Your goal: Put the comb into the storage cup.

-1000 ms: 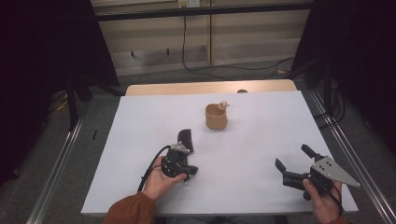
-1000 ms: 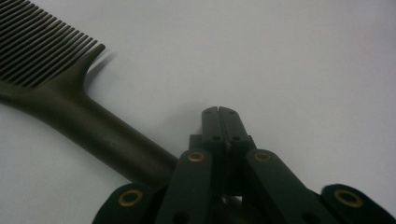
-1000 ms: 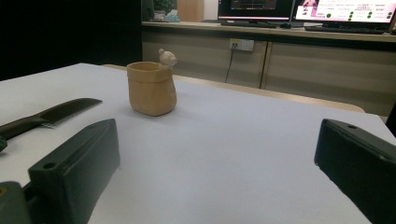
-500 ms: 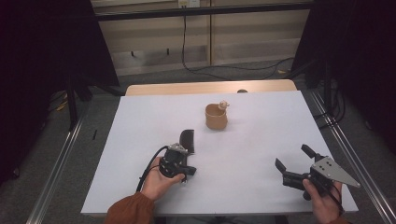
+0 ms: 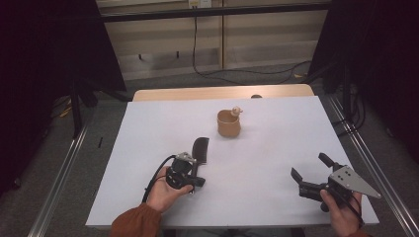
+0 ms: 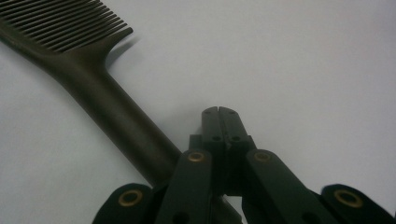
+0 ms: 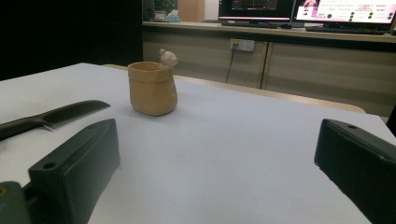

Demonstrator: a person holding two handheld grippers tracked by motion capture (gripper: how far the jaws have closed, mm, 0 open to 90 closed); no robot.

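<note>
1. Left tongs (image 5: 196, 174) sit low on the white surface (image 5: 148, 128), held in the person's left hand (image 5: 165, 190); cable loops off toward the near edge.
2. In the left gripper view the left tongs (image 6: 217, 110) have both jaws pressed together, nothing between them, tips resting on or just above the sheet.
3. Dark comb (image 5: 200, 149) lies flat on the surface just beside the left tongs, teeth end pointing away from the person. In the left gripper view the comb (image 6: 107, 107) handle runs down under the gripper's body on its left side, beside the closed jaws, not in them.
4. Tan cup (image 5: 229, 124) stands upright past the comb, mid-surface toward the far side, well apart from both grippers; small figure (image 5: 236, 111) perched on its rim.
5. Right tongs (image 5: 310, 166) at the near right corner, held in the right hand (image 5: 341, 210), jaws spread wide, empty.
6. Right gripper view: cup (image 7: 152, 88) and comb (image 7: 56, 115) ahead, comb at left, both clear of the wide jaws.
</note>
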